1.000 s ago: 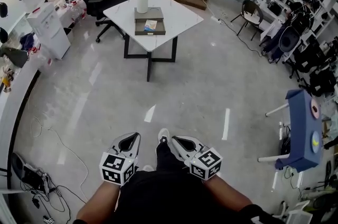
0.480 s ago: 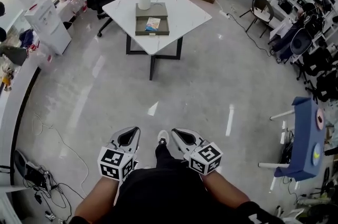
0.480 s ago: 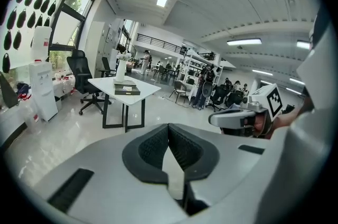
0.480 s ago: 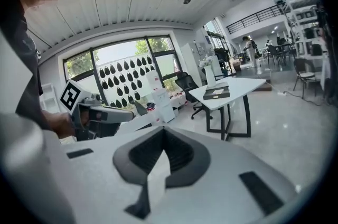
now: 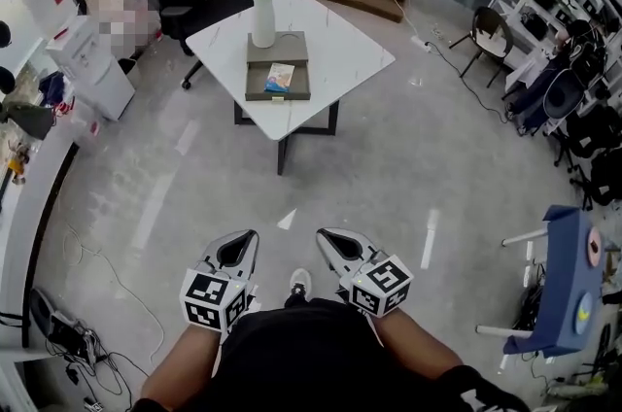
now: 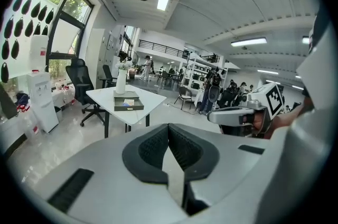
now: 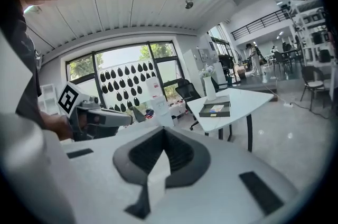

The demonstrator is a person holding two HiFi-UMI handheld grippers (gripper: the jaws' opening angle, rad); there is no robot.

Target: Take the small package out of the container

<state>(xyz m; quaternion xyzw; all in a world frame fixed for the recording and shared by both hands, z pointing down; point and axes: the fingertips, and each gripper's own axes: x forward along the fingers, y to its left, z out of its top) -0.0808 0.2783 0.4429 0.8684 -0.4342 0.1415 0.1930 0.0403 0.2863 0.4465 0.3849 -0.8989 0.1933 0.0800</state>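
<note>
- Nearest me, I read the left gripper [image 5: 242, 245] low by my lap, jaws pressed together with nothing between them.
- Beside it, the right gripper [image 5: 334, 243] has its jaws likewise closed and empty.
- Grey floor [image 5: 389, 167] separates both grippers from the white table [image 5: 340, 41], well apart.
- On that table, the dark container [image 5: 255, 93] holds the small package [image 5: 280, 77]; a white vase [image 5: 263, 21] stands just behind it.
</note>
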